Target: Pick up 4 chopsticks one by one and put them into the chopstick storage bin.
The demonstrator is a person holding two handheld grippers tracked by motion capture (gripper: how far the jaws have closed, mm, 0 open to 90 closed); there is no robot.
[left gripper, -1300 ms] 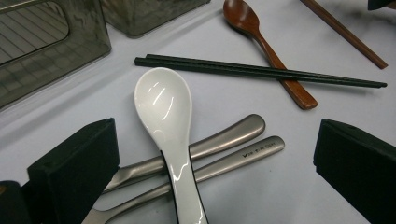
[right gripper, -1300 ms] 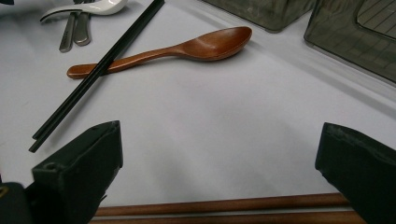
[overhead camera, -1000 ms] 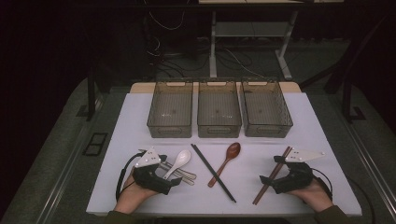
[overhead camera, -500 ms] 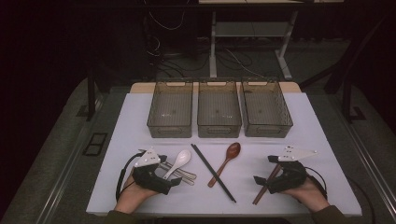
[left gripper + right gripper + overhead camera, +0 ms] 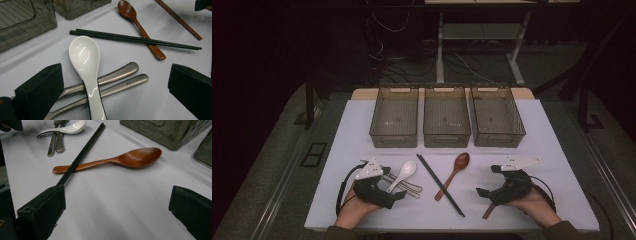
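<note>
a: high view first, what are the hands doing?

b: the left gripper (image 5: 396,196) is sitting low on the white table (image 5: 557,150), near the front edge, with its jaws standing apart and gripping nothing. they are pointing at the white spoon (image 5: 403,174), which is lying across two metal handles (image 5: 409,187)

a: is the left gripper view agreeing?

b: yes. the white spoon (image 5: 87,67) is lying bowl up between the two black jaws, touching neither one. it is crossing over the metal handles (image 5: 117,78), which are running side by side under its stem

a: and the right one?

b: the right gripper (image 5: 484,192) is resting near the front right of the table, jaws spread wide as well, holding nothing. a pair of brown chopsticks (image 5: 488,210) is poking out from beneath it

a: what is lying ahead of it?

b: in the right gripper view, the wooden spoon (image 5: 117,161) is lying flat ahead of the open jaws, apart from them. the black chopsticks (image 5: 82,153) are lying over its handle end and running down toward the jaw at the left of that view

a: anything behind?

b: three clear bins (image 5: 447,120) are standing in a row at the back of the table, well apart from both grippers
</note>
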